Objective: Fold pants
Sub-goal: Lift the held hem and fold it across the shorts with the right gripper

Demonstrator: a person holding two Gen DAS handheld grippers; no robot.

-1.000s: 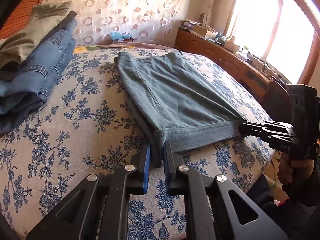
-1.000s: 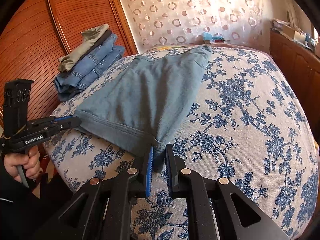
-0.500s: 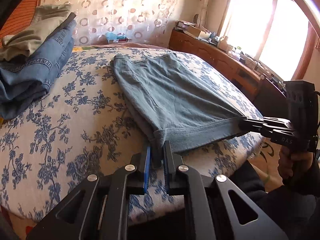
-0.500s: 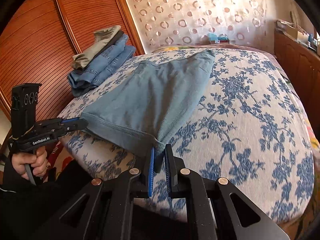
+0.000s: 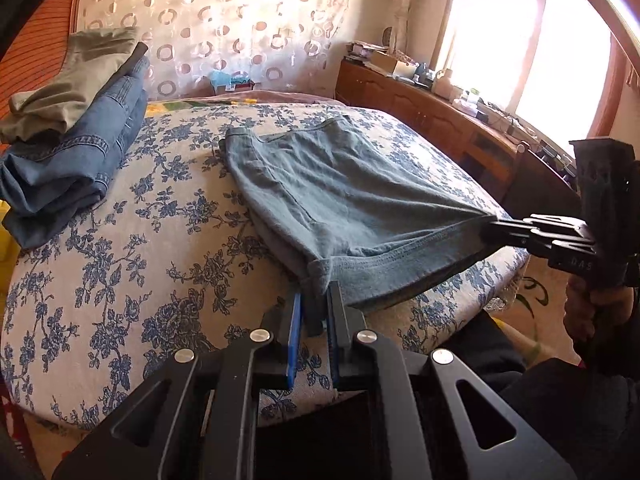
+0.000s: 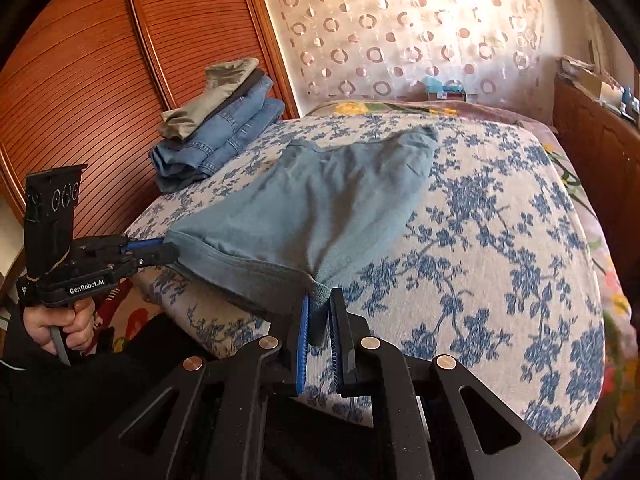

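Note:
Grey-blue pants (image 5: 340,200) (image 6: 320,200) lie lengthwise on the flowered bed (image 5: 120,240), their near end lifted off the mattress. My left gripper (image 5: 318,300) is shut on one near corner of the pants. The right gripper (image 6: 320,300) is shut on the other near corner. The hem stretches taut between the two. Each gripper also shows in the other's view: the right gripper (image 5: 490,232) at the right edge, the left gripper (image 6: 170,250) at the left edge, each held by a hand.
A stack of folded jeans topped by olive pants (image 5: 72,128) (image 6: 216,128) sits at the bed's far left corner. A wooden wardrobe (image 6: 100,80) stands left of the bed, a cluttered wooden sideboard (image 5: 440,120) under the window on the right. The bed's near edge (image 5: 280,400) is just below my grippers.
Both grippers have drawn back toward the bed's near edge and risen a little, pulling the pants' near end along and lifting it. The grips are unchanged.

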